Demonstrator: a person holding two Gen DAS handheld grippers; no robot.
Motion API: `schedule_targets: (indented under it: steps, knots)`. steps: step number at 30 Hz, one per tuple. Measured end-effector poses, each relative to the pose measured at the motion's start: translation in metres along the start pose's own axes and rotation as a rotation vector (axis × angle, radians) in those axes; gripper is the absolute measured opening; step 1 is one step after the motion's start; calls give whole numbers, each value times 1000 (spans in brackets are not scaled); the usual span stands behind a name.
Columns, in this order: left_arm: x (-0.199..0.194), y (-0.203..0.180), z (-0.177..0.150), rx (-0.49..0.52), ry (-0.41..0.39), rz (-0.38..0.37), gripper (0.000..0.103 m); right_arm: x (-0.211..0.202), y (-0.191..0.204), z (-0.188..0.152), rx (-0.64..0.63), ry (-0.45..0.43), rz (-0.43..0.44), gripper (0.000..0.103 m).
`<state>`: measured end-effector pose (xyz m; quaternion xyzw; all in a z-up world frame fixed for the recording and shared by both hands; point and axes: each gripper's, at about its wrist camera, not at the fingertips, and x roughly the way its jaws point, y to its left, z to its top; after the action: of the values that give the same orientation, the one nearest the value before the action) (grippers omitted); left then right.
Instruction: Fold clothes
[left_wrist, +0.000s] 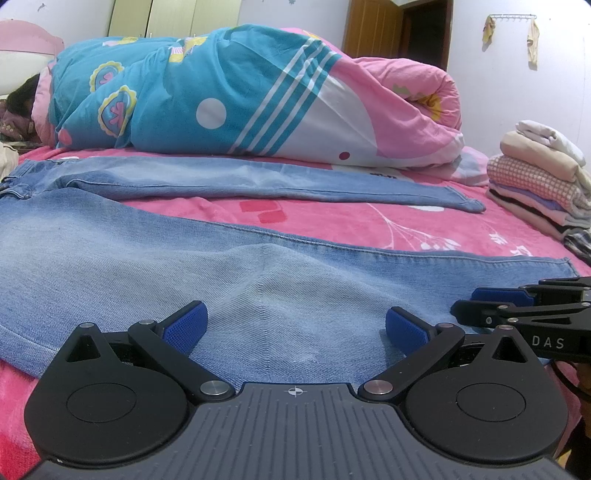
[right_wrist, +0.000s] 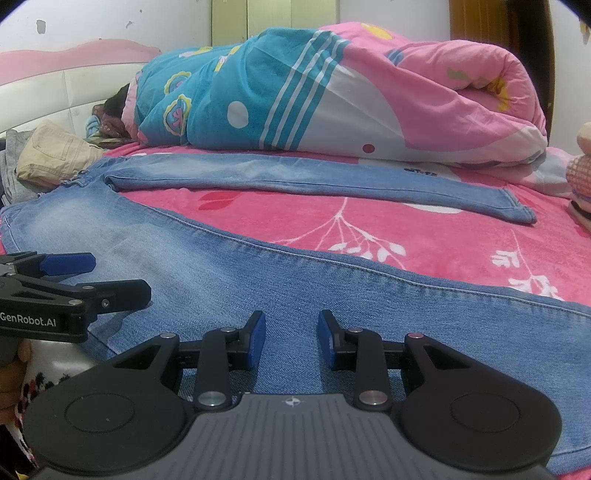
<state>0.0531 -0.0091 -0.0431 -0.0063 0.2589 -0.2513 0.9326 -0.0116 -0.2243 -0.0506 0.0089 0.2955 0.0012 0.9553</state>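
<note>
Folding has not begun on the jeans (left_wrist: 155, 251), as far as we can judge: they lie spread flat on the pink bed (left_wrist: 388, 221), both legs splayed apart with bare bedspread between them, no crease made. To the right, a stack of folded clothes (left_wrist: 535, 184) suggests earlier garments are finished, while a beige garment (right_wrist: 55, 155) near the headboard looks unfolded, so more probably waits. We hover our left gripper (left_wrist: 295, 328) over the near leg with its fingers wide apart and nothing between them. Our right gripper (right_wrist: 291, 338) sits just beside it over the same leg, fingers partly apart, touching no cloth that we can see. The denim is light blue, faded paler at the thigh, with stitched seams and hemmed cuffs. Behind it lies a rolled quilt (left_wrist: 221, 92).
</note>
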Motion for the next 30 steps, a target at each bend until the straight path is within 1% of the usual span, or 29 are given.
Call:
schedule_targets:
  steps: [30]
  knots:
    - [0,0,0,1,2,0,103,0,1,-2,-6,-8,-5,33]
